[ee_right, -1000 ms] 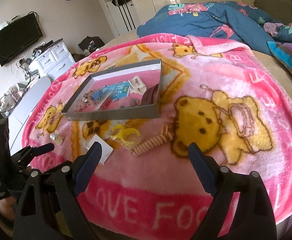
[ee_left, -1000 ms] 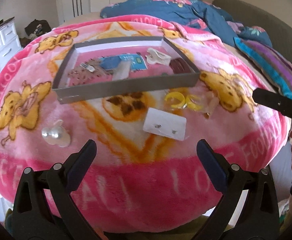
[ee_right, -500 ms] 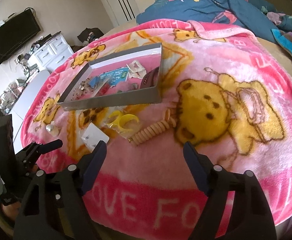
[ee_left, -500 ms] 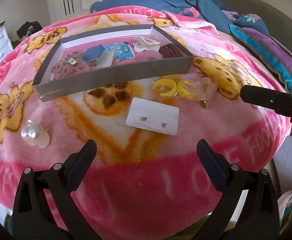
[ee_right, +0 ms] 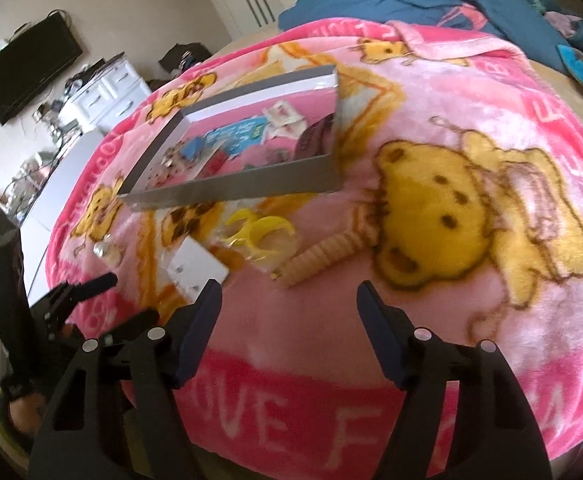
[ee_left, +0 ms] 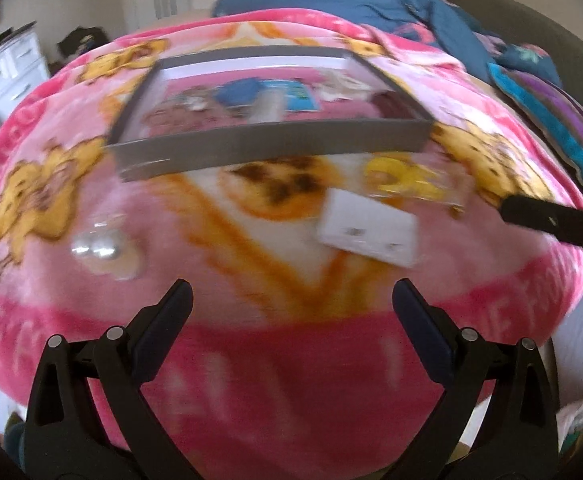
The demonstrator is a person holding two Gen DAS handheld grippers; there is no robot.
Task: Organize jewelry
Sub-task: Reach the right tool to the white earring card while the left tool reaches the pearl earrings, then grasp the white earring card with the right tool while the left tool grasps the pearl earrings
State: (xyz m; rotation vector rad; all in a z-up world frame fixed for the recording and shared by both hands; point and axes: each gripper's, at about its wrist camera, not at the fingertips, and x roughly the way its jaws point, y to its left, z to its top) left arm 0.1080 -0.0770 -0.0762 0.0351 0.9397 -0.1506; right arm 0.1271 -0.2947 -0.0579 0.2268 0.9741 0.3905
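A grey shallow box [ee_left: 275,142] [ee_right: 251,188] with several jewelry packets inside lies on the pink blanket. In front of it lie a white earring card [ee_left: 367,234] [ee_right: 197,270], yellow hoop earrings in a clear bag [ee_left: 407,182] [ee_right: 261,232], a beige coiled band [ee_right: 323,254] and pearl earrings in a clear bag [ee_left: 101,246] [ee_right: 105,248]. My left gripper [ee_left: 291,304] is open and empty, low in front of the card and pearls. My right gripper [ee_right: 289,302] is open and empty, just short of the card and the coiled band.
The pink bear-print blanket [ee_right: 471,208] covers a bed, with a blue floral duvet [ee_left: 371,4] behind. A white dresser [ee_right: 107,88] and wall TV [ee_right: 27,68] stand left. The right gripper's finger shows at the left view's right edge [ee_left: 551,220].
The left gripper has swung right and pulled back, so the card and box sit farther right. The right gripper has moved forward and down toward the card, hoops and coiled band. Both stay open.
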